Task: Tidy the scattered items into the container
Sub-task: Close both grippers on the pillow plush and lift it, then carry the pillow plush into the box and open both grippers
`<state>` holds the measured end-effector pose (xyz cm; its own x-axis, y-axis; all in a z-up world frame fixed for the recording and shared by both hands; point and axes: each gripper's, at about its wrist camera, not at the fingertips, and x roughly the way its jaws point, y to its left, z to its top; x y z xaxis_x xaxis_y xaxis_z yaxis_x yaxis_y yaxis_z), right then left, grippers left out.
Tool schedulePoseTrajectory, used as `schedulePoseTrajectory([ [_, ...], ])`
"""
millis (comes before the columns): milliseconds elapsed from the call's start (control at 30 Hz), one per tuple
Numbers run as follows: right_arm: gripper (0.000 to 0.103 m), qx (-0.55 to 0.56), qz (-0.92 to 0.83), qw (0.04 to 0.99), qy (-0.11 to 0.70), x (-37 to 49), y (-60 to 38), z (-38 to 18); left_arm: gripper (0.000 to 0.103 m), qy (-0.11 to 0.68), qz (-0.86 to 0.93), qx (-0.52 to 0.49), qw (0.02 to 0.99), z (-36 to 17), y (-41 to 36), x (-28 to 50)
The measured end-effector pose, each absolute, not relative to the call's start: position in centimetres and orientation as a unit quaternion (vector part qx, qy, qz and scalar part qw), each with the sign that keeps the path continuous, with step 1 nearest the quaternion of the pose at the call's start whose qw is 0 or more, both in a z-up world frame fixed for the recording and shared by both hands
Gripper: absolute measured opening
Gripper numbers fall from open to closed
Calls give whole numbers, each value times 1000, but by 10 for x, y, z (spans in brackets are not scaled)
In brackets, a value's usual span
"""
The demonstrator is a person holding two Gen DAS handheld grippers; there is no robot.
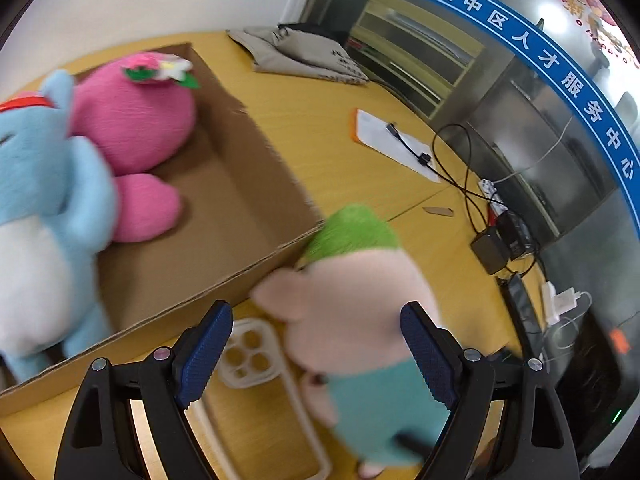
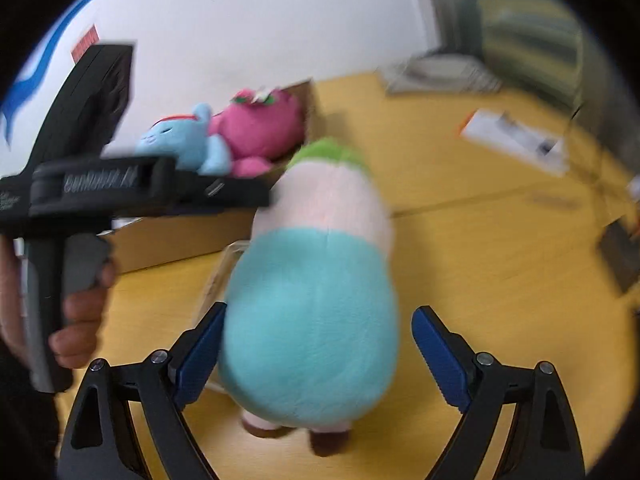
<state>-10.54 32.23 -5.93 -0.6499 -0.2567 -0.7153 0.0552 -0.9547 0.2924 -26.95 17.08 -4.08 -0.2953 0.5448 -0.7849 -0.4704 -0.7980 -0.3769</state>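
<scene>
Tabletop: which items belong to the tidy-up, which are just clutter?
Job:
- cardboard box, the container
- pink plush and blue plush, already inside
- green-haired plush, outside the box
- clear phone case, on the table beside it

Lying about:
- folded cloth
- white papers
- black cables
- black adapter
</scene>
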Motion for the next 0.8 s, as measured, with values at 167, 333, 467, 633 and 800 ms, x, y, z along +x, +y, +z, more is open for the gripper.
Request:
schedulePoseTrajectory([
  [167,80,410,-902,112,-80,-88,304,-67,94,-45,793,-508,334,-44,185,-274],
  [333,74,404,-904,125,-62,-67,301,-68,83,-37,779,-510,363,-46,198,-265],
  [467,71,393,-909,126,-49,-57,294,-63,76,-25,780,-503,370,-36,200,-255],
  [633,70,347,-928,135,-29,-48,285,-35,75,-33,802,-461,379,12,179,-249],
  [800,70,277,-948,159,5,-67,265,21,75,-16,851,-386,356,84,153,-267],
])
